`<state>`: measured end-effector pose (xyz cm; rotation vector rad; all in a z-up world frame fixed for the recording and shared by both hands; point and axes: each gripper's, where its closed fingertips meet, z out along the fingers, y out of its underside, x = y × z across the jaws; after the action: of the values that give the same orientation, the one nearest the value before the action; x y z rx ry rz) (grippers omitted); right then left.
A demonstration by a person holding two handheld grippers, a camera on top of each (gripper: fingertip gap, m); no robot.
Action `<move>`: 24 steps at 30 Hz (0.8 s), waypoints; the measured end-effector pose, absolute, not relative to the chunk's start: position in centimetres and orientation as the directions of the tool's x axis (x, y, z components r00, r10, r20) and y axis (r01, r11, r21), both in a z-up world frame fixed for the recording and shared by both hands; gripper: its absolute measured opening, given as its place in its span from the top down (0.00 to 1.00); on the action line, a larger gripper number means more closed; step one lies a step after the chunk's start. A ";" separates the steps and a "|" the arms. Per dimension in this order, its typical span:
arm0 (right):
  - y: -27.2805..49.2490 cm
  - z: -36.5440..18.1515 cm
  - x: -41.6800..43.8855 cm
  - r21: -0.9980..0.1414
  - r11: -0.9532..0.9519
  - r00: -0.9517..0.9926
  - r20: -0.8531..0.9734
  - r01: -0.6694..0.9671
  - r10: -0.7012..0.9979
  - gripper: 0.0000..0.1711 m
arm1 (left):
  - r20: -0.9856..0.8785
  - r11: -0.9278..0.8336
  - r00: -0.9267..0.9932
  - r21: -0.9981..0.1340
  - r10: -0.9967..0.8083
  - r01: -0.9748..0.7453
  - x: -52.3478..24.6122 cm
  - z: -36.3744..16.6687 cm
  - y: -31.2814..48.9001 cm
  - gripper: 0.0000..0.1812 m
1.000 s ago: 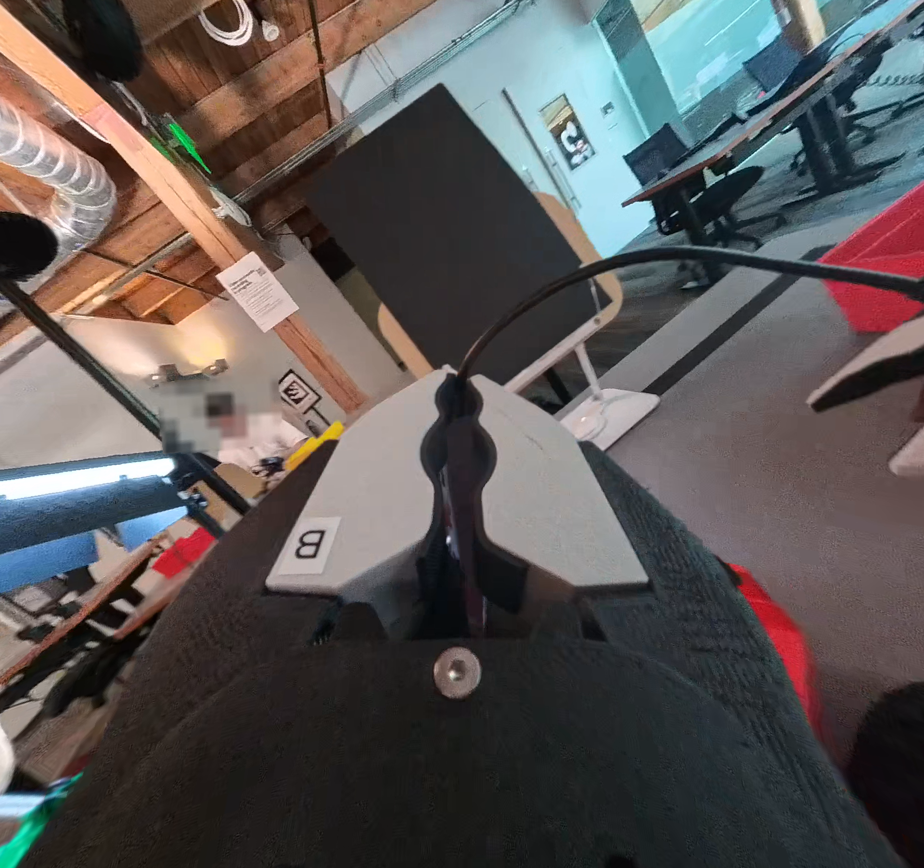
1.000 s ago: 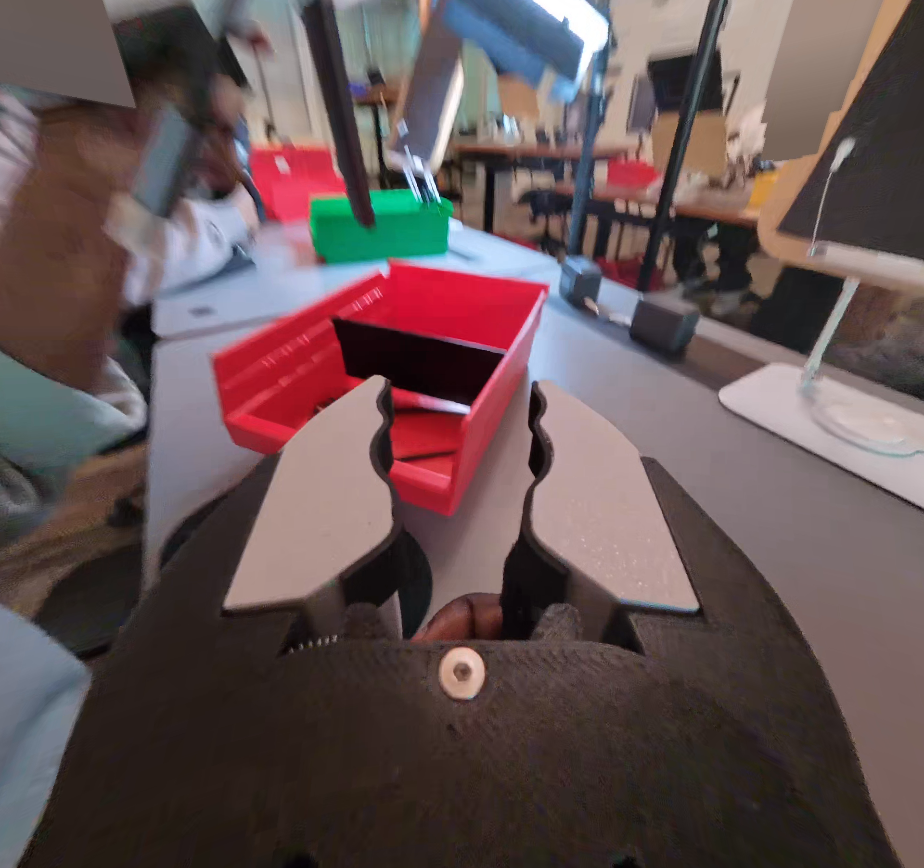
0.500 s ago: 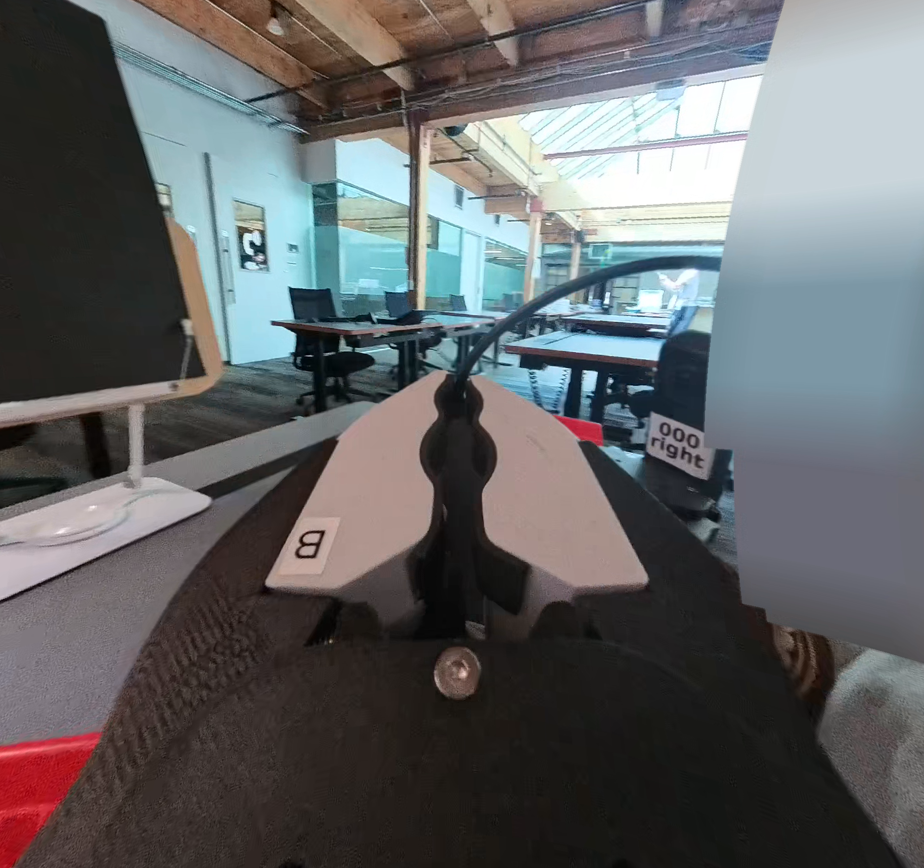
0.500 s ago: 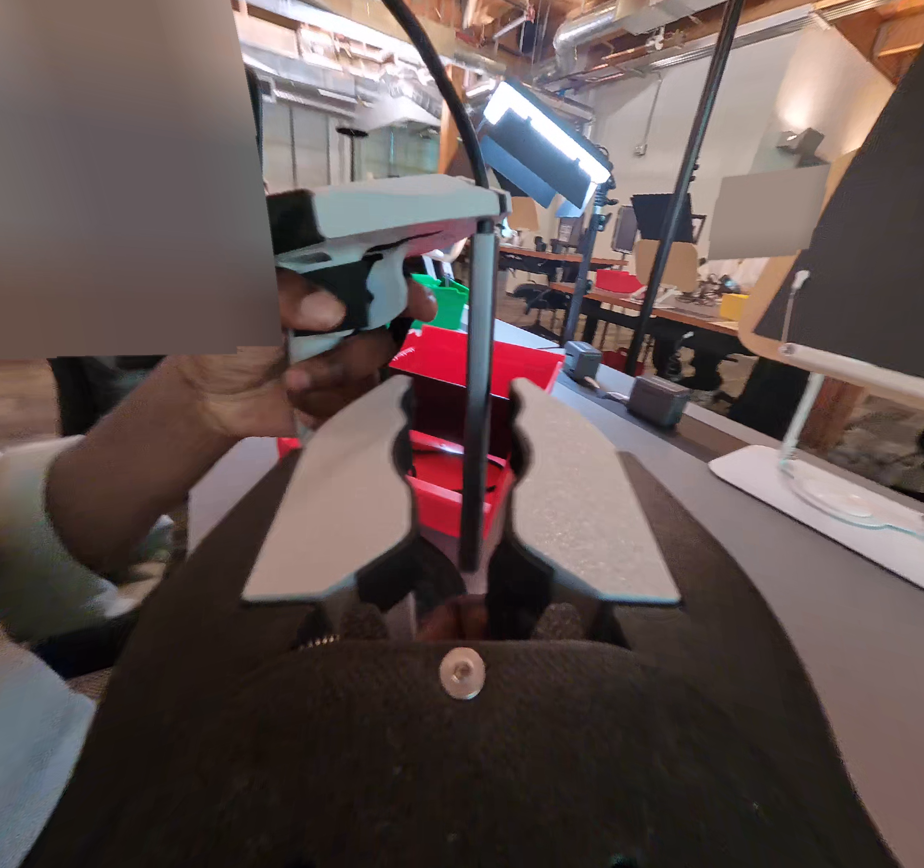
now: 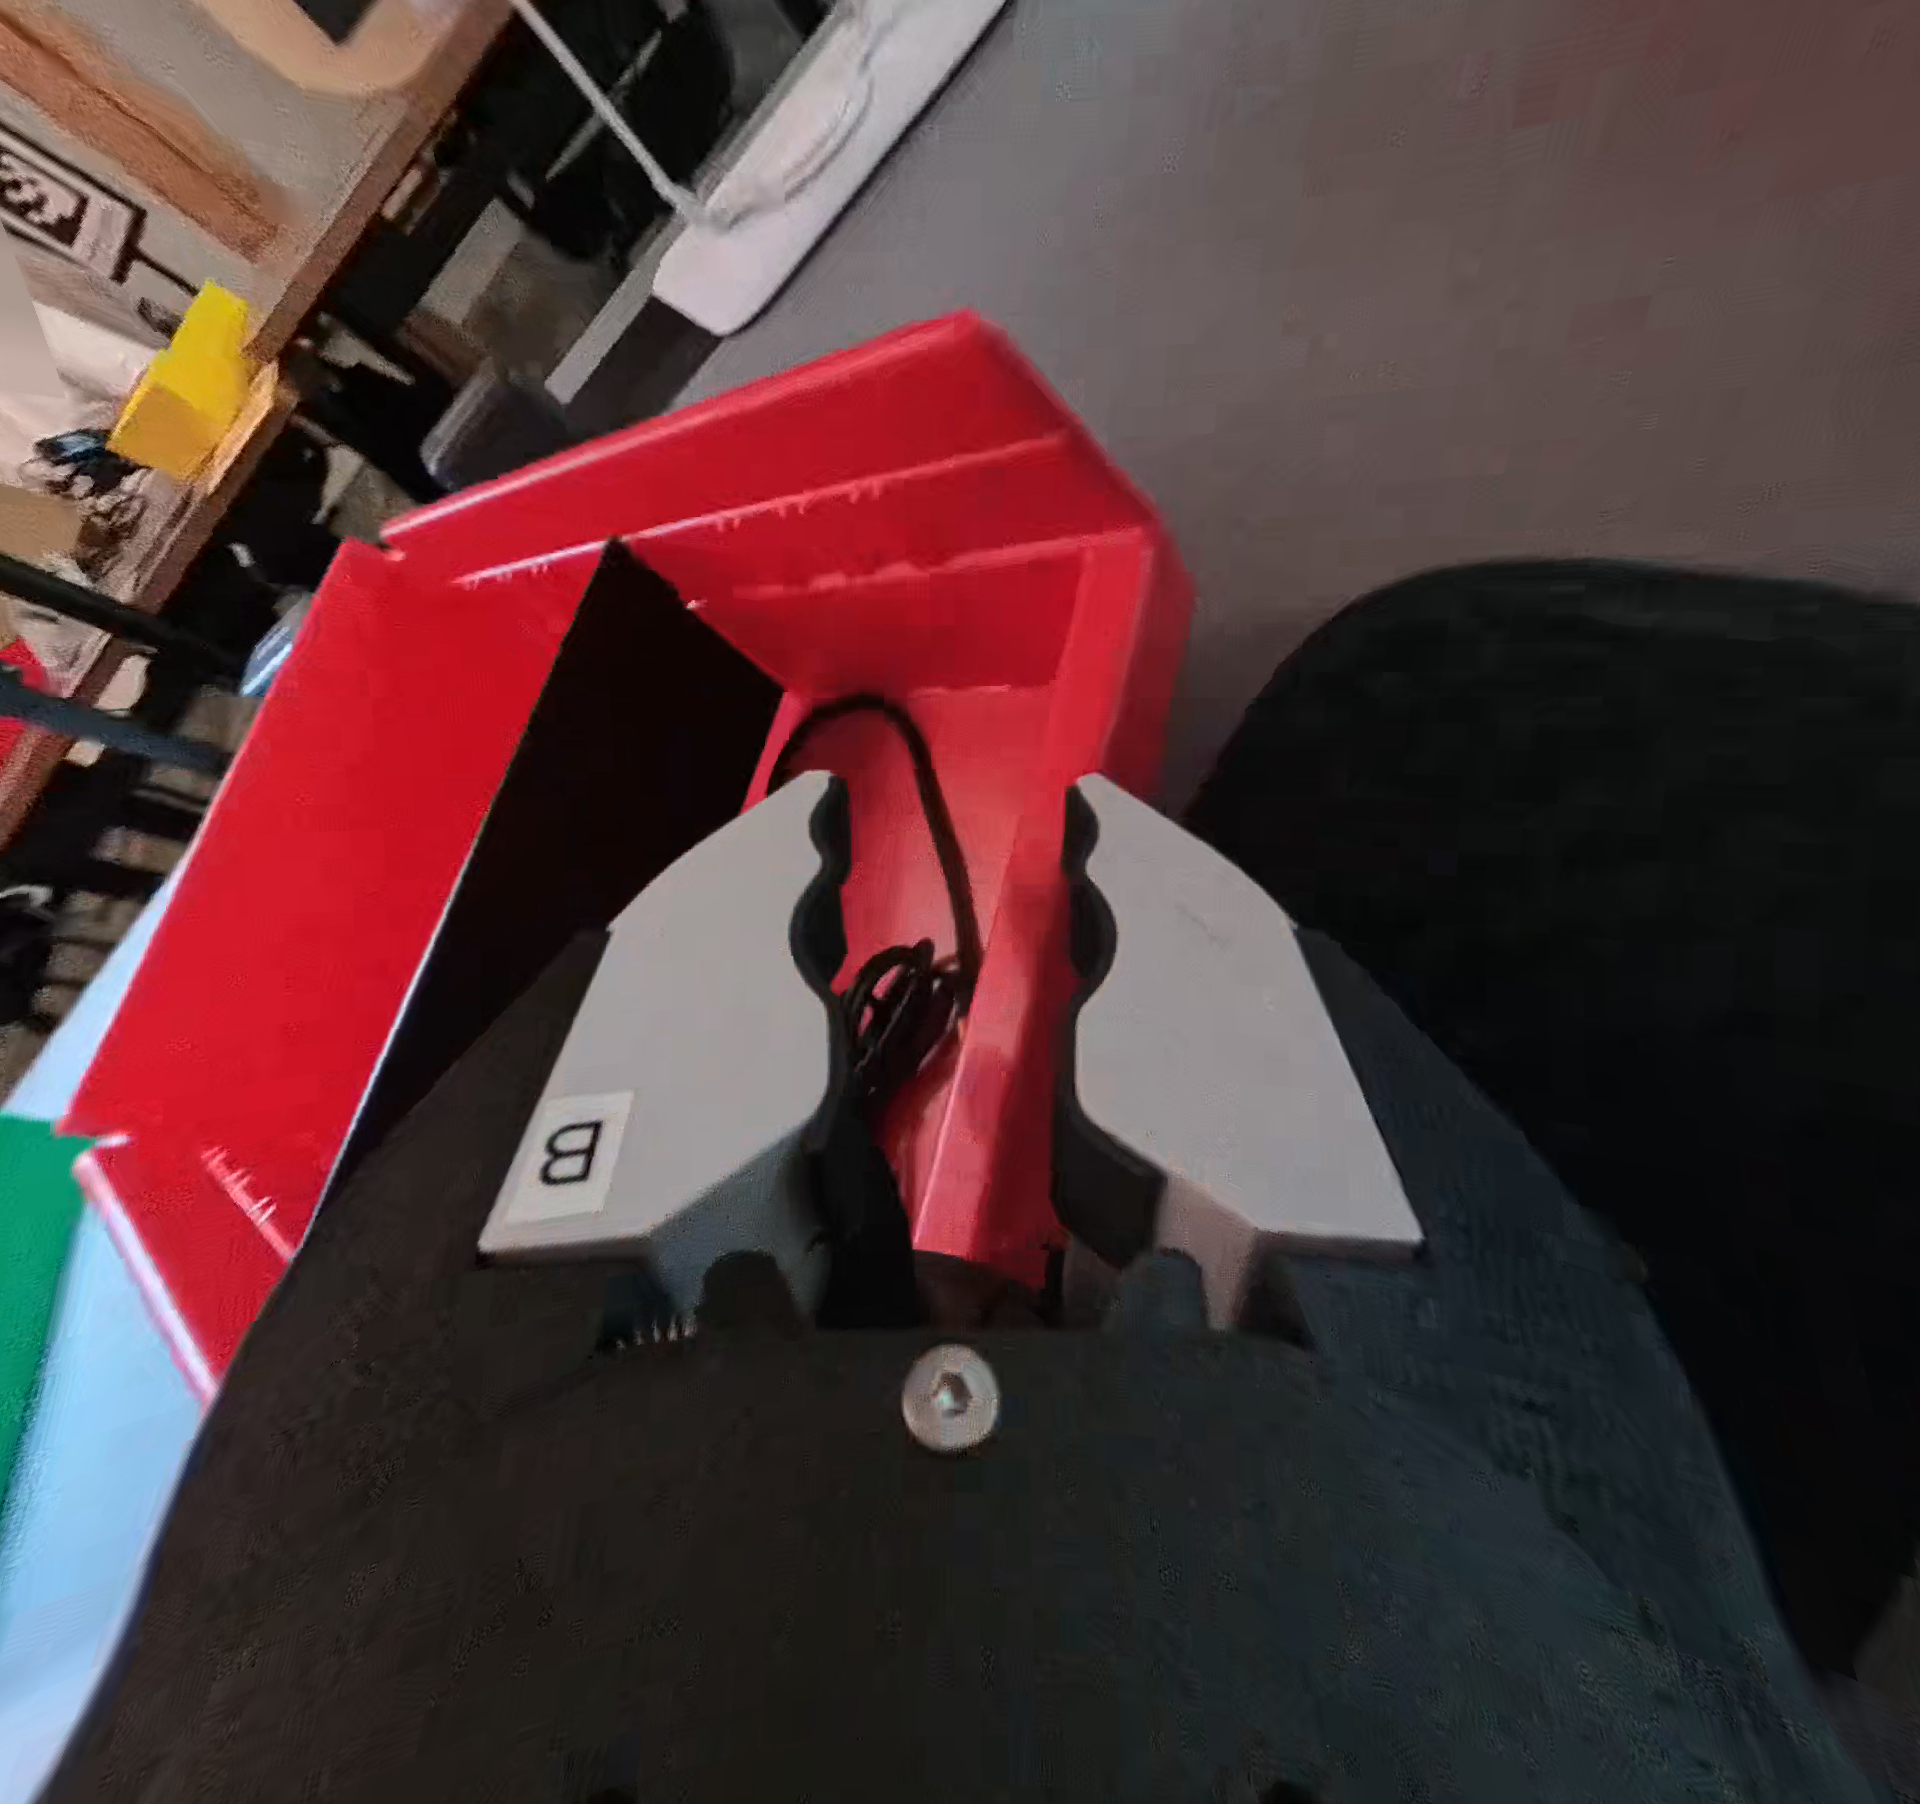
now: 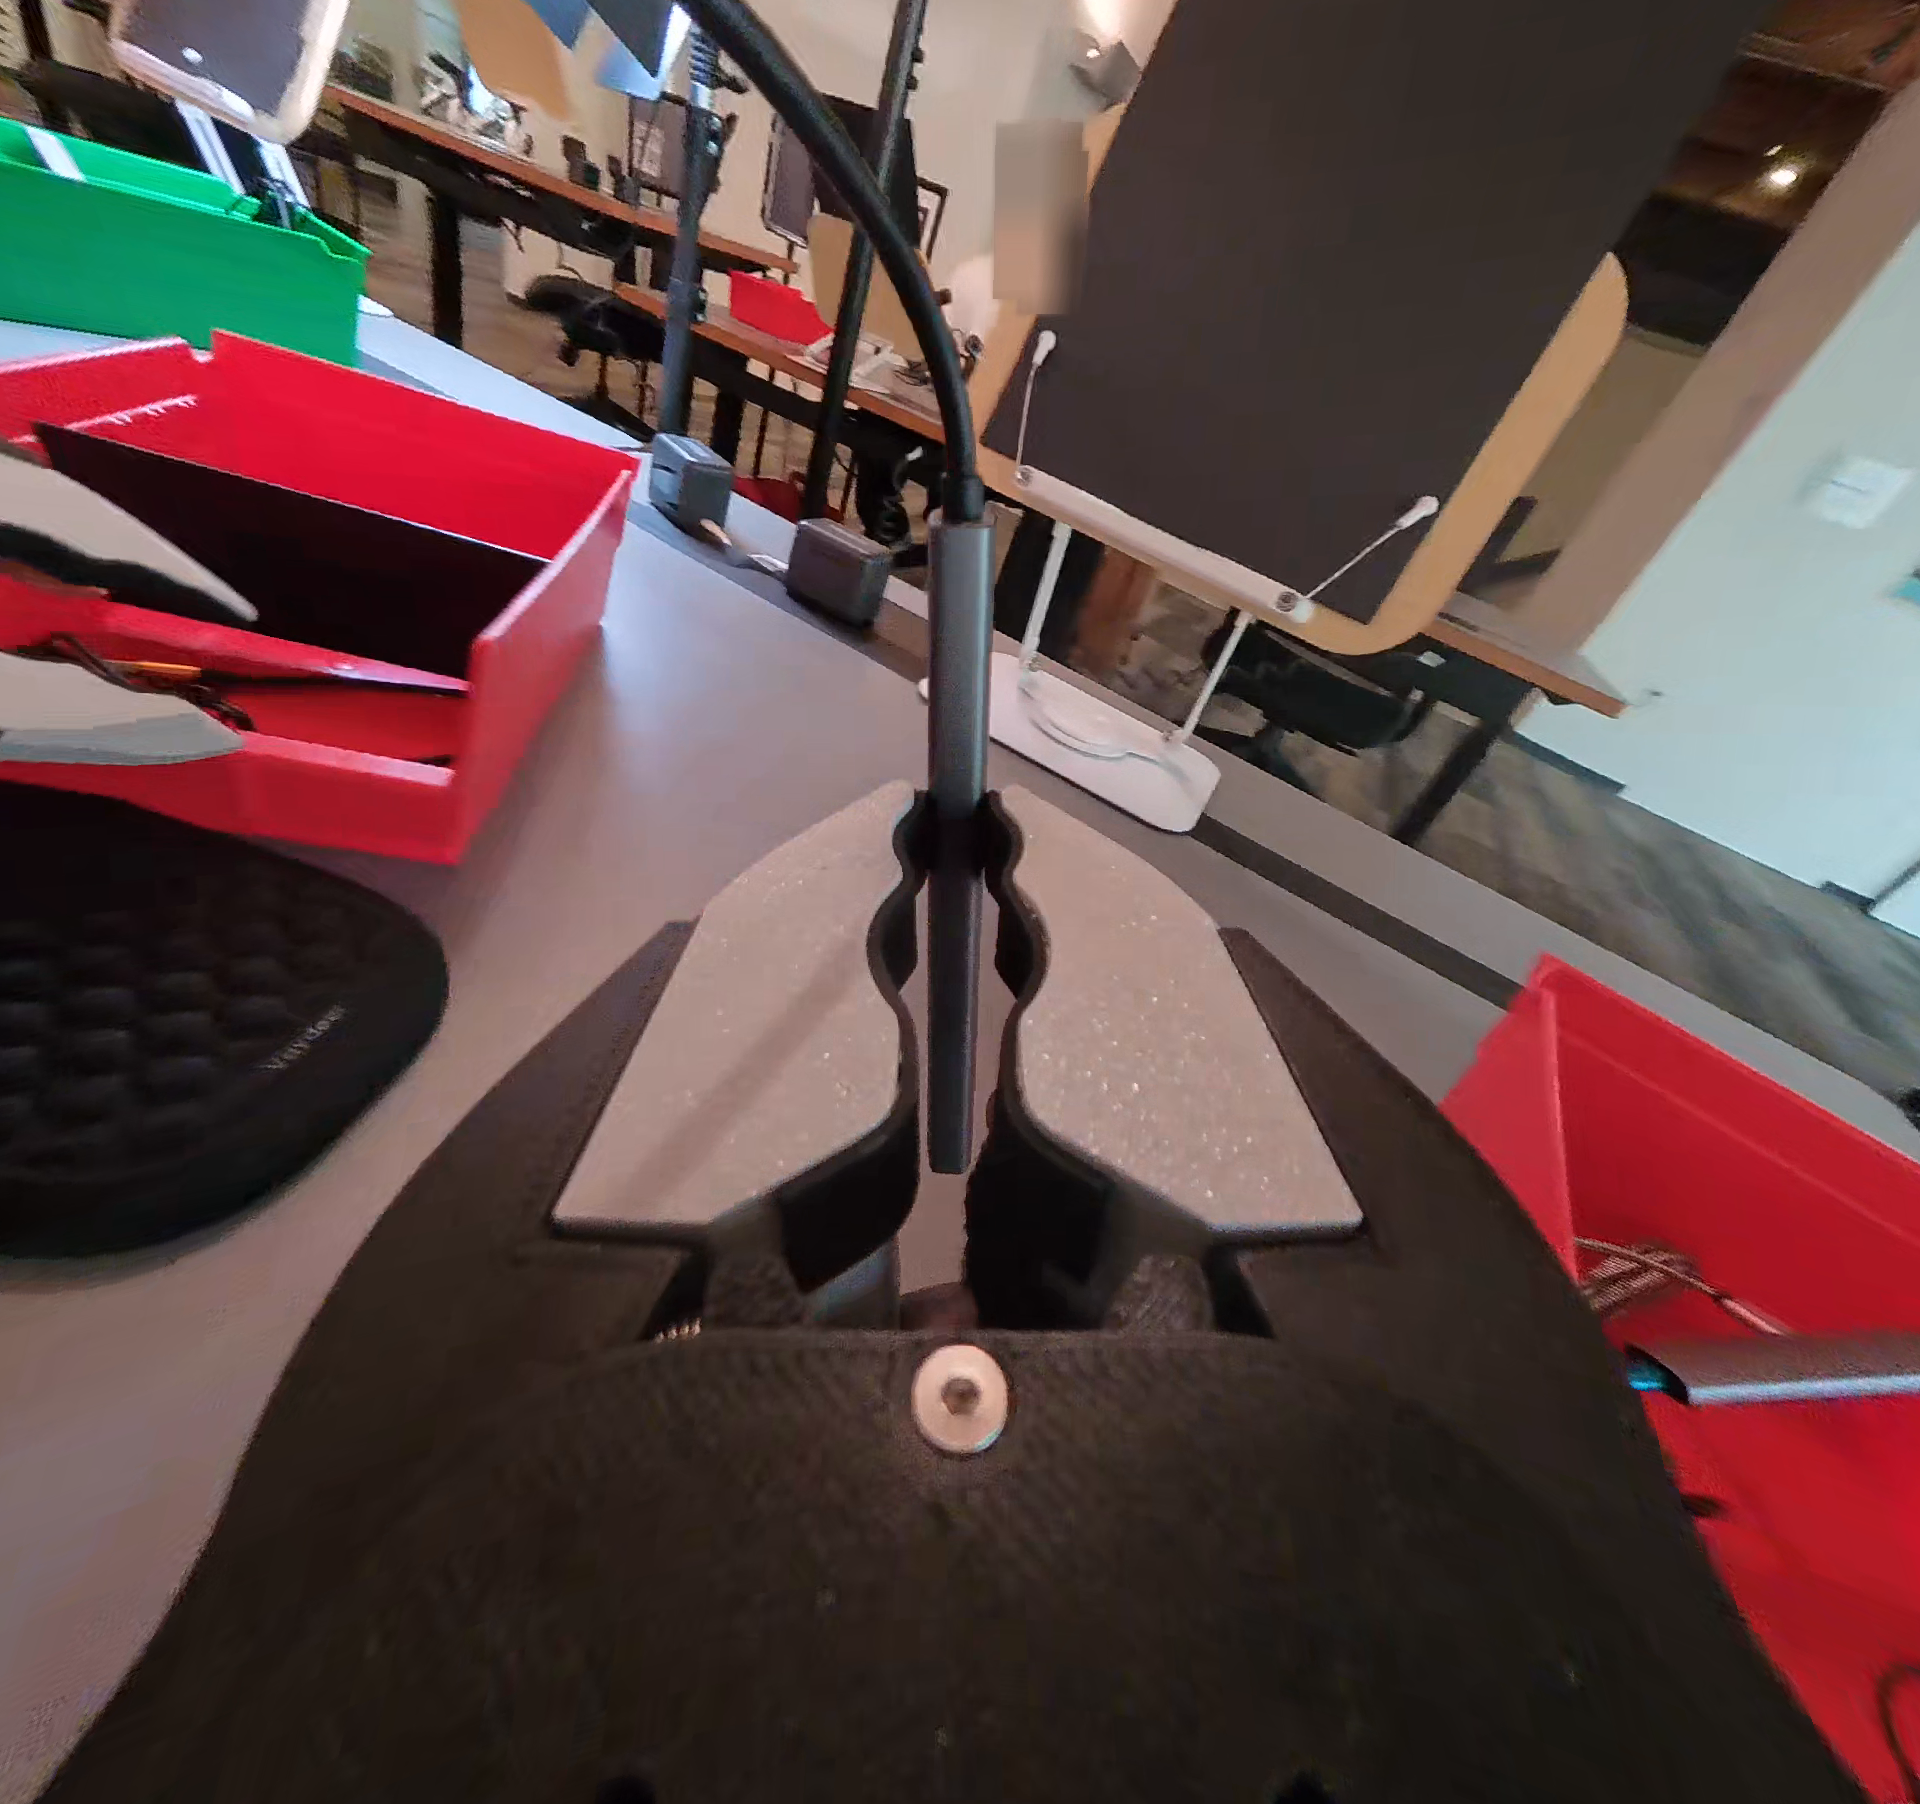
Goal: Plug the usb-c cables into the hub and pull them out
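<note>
— While the left gripper (image 5: 948,809) is hanging with jaws apart over the red bin (image 5: 343,819), what is lying inside?
— A coiled black cable (image 5: 904,1001). The right gripper (image 6: 954,819) is clamping the upright grey hub (image 6: 954,819).

The left gripper (image 5: 948,907), which was pinching a black cable with its jaws pressed together through both earlier moments, is now standing with jaws parted and pointing down into the red bin (image 5: 416,819), where a bundled black cable (image 5: 904,996) is lying on the floor of the compartment between them. The right gripper (image 6: 954,819), gaping and empty a second ago and half a second ago only straddling the slim grey hub (image 6: 956,715), is now clamping it, with the hub standing upright above the grey worktop (image 6: 727,715) and its black cord (image 6: 831,165) arching up and leftward
</note>
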<state>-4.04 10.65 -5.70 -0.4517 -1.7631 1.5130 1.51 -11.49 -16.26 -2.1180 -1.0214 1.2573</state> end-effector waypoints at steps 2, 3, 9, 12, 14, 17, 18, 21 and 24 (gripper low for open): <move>10.8 -5.6 -4.2 -0.948 0.243 -0.644 0.316 -0.203 0.697 0.95 | -0.632 -0.667 0.245 -0.608 0.735 0.432 1.3 -17.2 -13.9 0.93; 10.9 -5.7 -4.3 -0.947 0.251 -0.636 0.320 -0.199 0.702 0.95 | -0.673 -0.685 0.226 -0.561 0.704 0.465 1.2 -17.4 -15.3 0.93; 13.5 -6.7 -6.3 -0.801 0.555 -0.401 0.595 -0.225 0.697 0.95 | -0.716 -0.613 0.078 -0.531 0.694 0.585 1.5 -17.3 -22.1 0.96; 14.6 -7.6 -7.0 -0.640 0.742 -0.268 0.764 -0.199 0.587 0.95 | -0.749 -0.632 0.037 -0.529 0.661 0.567 1.5 -17.1 -22.9 0.97; 14.9 -8.2 -7.0 -0.549 0.817 -0.219 0.831 -0.177 0.511 0.95 | -0.758 -0.635 0.006 -0.541 0.652 0.552 1.6 -16.4 -22.8 0.95; 15.2 -9.3 -6.8 -0.453 0.877 -0.193 0.886 -0.162 0.422 0.95 | -0.678 -0.599 -0.058 -0.682 0.733 0.420 1.3 -14.3 -20.9 0.93; 15.1 -9.5 -6.7 -0.430 0.885 -0.183 0.898 -0.178 0.400 0.95 | -0.636 -0.576 -0.079 -0.738 0.767 0.351 1.2 -13.2 -19.9 0.92; 13.9 -9.3 -5.9 -0.350 0.883 -0.124 0.937 -0.311 0.328 0.95 | -0.373 -0.375 0.041 -0.924 0.927 0.068 1.2 -9.6 -13.8 0.91; 12.2 -7.7 -4.5 -0.215 0.860 0.037 0.965 -0.463 0.261 0.95 | 0.047 0.069 0.535 -0.997 0.844 -0.021 2.4 -6.4 -4.0 0.82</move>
<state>-4.50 12.20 -7.70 0.1737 -1.4309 0.5598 2.37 -4.00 -6.44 -1.3522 -0.7884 0.7649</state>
